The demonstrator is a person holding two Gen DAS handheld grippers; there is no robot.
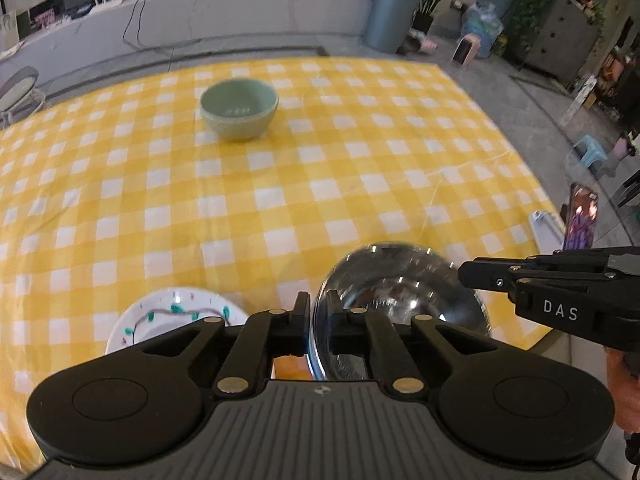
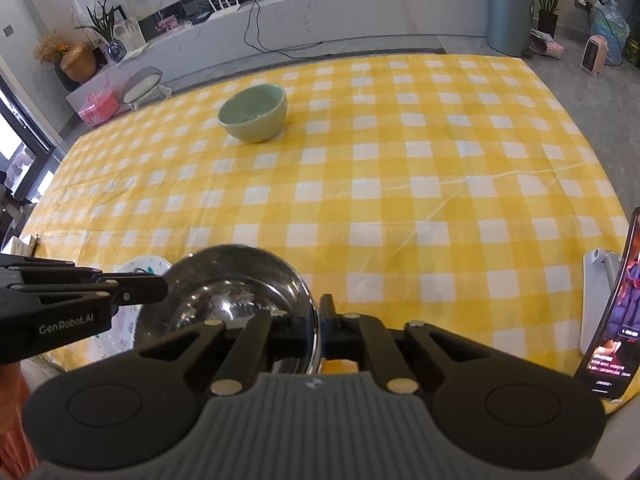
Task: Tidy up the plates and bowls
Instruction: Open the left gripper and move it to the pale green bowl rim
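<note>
A shiny steel bowl [image 1: 400, 280] [image 2: 232, 284] sits at the near edge of the yellow checked table [image 1: 280, 200] [image 2: 400, 200]. My left gripper [image 1: 317, 304] is shut on the bowl's left rim, one finger inside and one outside. It enters the right wrist view from the left [image 2: 164, 288]. My right gripper [image 2: 318, 312] is shut on the opposite rim and shows in the left wrist view at the bowl's right side [image 1: 464, 276]. A white plate with green marks [image 1: 172, 312] [image 2: 136, 268] lies just left of the steel bowl, partly hidden. A pale green bowl [image 1: 239, 110] [image 2: 254, 112] stands far back on the table.
A phone [image 2: 616, 312] [image 1: 580, 220] leans on a white stand [image 2: 596, 300] at the table's right near corner. The table edge runs close below both grippers. Beyond the far edge are a floor, a grey bin [image 2: 510, 16] and a low shelf.
</note>
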